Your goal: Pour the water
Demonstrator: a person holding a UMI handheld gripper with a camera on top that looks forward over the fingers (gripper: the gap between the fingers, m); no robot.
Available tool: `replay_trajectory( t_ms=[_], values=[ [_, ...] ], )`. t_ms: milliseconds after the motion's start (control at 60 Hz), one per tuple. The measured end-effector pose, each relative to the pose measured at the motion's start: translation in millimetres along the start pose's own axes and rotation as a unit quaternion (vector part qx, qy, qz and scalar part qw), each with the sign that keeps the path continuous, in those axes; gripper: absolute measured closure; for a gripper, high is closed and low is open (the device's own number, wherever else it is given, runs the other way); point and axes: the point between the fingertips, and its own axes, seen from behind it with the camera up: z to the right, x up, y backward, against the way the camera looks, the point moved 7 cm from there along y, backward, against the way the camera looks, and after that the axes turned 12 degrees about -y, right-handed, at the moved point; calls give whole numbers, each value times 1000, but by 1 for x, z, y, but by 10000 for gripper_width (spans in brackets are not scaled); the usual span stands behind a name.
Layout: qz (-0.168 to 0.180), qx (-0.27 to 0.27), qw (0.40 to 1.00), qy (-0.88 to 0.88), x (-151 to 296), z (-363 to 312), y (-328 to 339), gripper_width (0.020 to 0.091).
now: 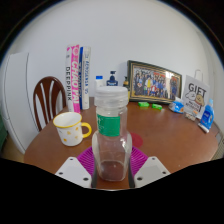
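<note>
so the step in hand looks like the grasp that comes ahead of any pouring: a clear bottle [110, 135] with a white cap and a green band stands upright on the round wooden worktop [170, 135], right between the 2 fingers [72, 170] of the gripper [111, 172]. the fingers are spread fairly wide, 1 at each side of the bottle's base, with their pink pads showing low beside it. whether the pads already press on the glass i cannot tell; a narrow gap seems to remain at each side, so i judge the bottle to rest on its own. a yellow mug [70, 127] sits just beside the bottle, a little beyond it, and is the likely target. next the fingers need to close squarely on the bottle, then lift and tip it toward the mug.
</note>
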Motion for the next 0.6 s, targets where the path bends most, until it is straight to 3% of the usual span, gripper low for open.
replay_trajectory(
  t_ms=[150,317,417,600],
  values=[
    [-1,-52,996,76,37,9,1,683],
    [20,-126,963,237,99,15,-8,683],
    [29,-166,913,371,129,7,-20,681],
    [23,-210,779,590,136,-21,-56,681]
  ],
)
